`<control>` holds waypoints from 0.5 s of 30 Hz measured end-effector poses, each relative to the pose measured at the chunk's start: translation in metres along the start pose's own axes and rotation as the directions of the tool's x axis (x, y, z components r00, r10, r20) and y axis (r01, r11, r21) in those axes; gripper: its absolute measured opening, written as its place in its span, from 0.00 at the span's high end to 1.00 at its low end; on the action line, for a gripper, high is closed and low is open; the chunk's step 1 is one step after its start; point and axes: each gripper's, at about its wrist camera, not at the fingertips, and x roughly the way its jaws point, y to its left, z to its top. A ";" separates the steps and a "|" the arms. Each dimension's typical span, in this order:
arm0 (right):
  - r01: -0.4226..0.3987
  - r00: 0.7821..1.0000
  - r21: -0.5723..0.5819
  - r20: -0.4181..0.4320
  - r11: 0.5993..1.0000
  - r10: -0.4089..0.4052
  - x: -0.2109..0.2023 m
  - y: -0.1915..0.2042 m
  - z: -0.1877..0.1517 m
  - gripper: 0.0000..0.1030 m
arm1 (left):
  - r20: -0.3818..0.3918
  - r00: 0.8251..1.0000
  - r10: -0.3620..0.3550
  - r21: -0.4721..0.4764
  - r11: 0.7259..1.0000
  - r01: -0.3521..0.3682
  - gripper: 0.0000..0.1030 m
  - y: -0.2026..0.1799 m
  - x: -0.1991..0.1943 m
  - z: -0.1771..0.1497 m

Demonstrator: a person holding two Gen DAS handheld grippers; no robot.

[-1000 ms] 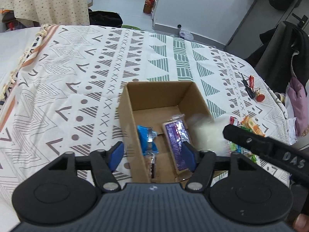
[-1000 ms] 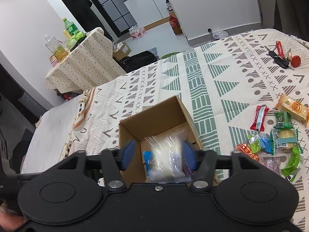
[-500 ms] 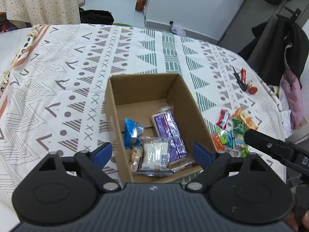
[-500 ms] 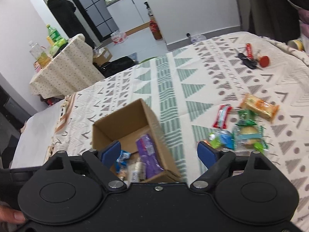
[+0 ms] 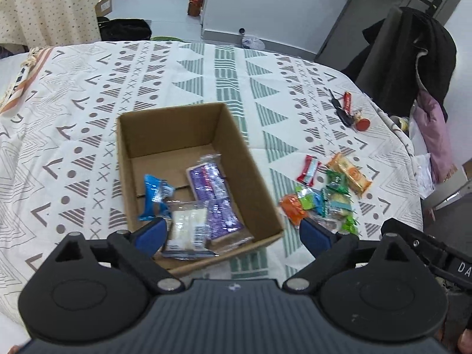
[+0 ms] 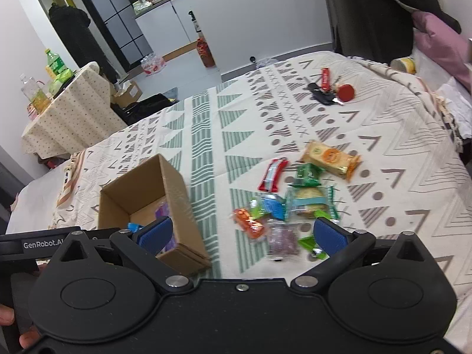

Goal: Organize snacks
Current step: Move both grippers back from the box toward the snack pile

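Observation:
An open cardboard box (image 5: 230,135) (image 6: 174,183) stands on the patterned cloth. Inside it lie a blue packet (image 5: 155,196), a purple packet (image 5: 212,188) and a clear pack of white snacks (image 5: 187,228). Right of the box is a pile of loose snacks (image 5: 324,194) (image 6: 295,197): a red bar (image 6: 273,175), an orange cracker pack (image 6: 330,159), green packets and an orange packet (image 6: 249,222). My left gripper (image 5: 233,233) hangs open over the box's near edge, nothing in it. My right gripper (image 6: 240,233) is open and empty above the near side of the pile.
Black keys with a red fob (image 6: 327,91) (image 5: 348,112) lie at the far right of the table. A chair draped with dark and pink clothing (image 5: 413,67) stands past the right edge. A covered side table with bottles (image 6: 59,103) is far left.
The clear pack of white snacks left my right gripper and now lies in the box. Both grippers opened wide. The right gripper swung right from the box to the snack pile.

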 end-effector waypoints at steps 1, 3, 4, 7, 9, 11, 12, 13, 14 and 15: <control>-0.001 1.000 0.005 0.002 1.000 0.001 -0.002 -0.005 -0.001 0.00 | -0.001 1.000 -0.002 0.007 1.000 0.002 0.02 -0.005 0.000 -0.001; 0.002 1.000 0.015 0.002 1.000 -0.002 -0.005 -0.014 -0.002 0.00 | 0.003 1.000 -0.010 0.024 1.000 0.010 0.00 -0.014 0.000 -0.002; 0.003 1.000 0.019 0.002 1.000 -0.004 -0.006 -0.019 -0.002 0.00 | 0.002 1.000 -0.011 0.031 0.999 0.011 0.00 -0.019 0.000 -0.003; 0.013 1.000 0.019 0.002 1.000 -0.013 -0.009 -0.030 -0.005 0.00 | 0.004 1.000 -0.022 0.048 0.999 0.022 0.00 -0.031 0.001 -0.005; 0.021 1.000 0.017 0.005 1.000 -0.021 -0.011 -0.038 -0.005 0.00 | 0.002 1.000 -0.026 0.057 0.998 0.026 0.00 -0.039 0.002 -0.007; 0.022 1.000 0.024 0.006 0.999 -0.022 -0.013 -0.047 -0.006 0.00 | 0.002 1.000 -0.029 0.063 0.998 0.029 0.00 -0.046 0.003 -0.008; 0.019 1.000 0.029 0.006 0.999 -0.020 -0.013 -0.052 -0.007 0.00 | 0.001 1.000 -0.030 0.065 0.997 0.030 0.00 -0.049 0.004 -0.009; 0.020 1.000 0.033 0.006 0.999 -0.020 -0.014 -0.056 -0.007 0.00 | 0.000 0.999 -0.032 0.068 0.997 0.032 0.00 -0.052 0.005 -0.009; 0.020 1.000 0.036 0.007 0.999 -0.020 -0.015 -0.061 -0.007 0.00 | -0.001 0.999 -0.033 0.072 0.997 0.033 0.00 -0.055 0.006 -0.010; 0.018 1.000 0.040 0.007 0.999 -0.019 -0.015 -0.065 -0.007 0.00 | -0.001 1.000 -0.030 0.076 0.997 0.030 0.00 -0.058 0.007 -0.010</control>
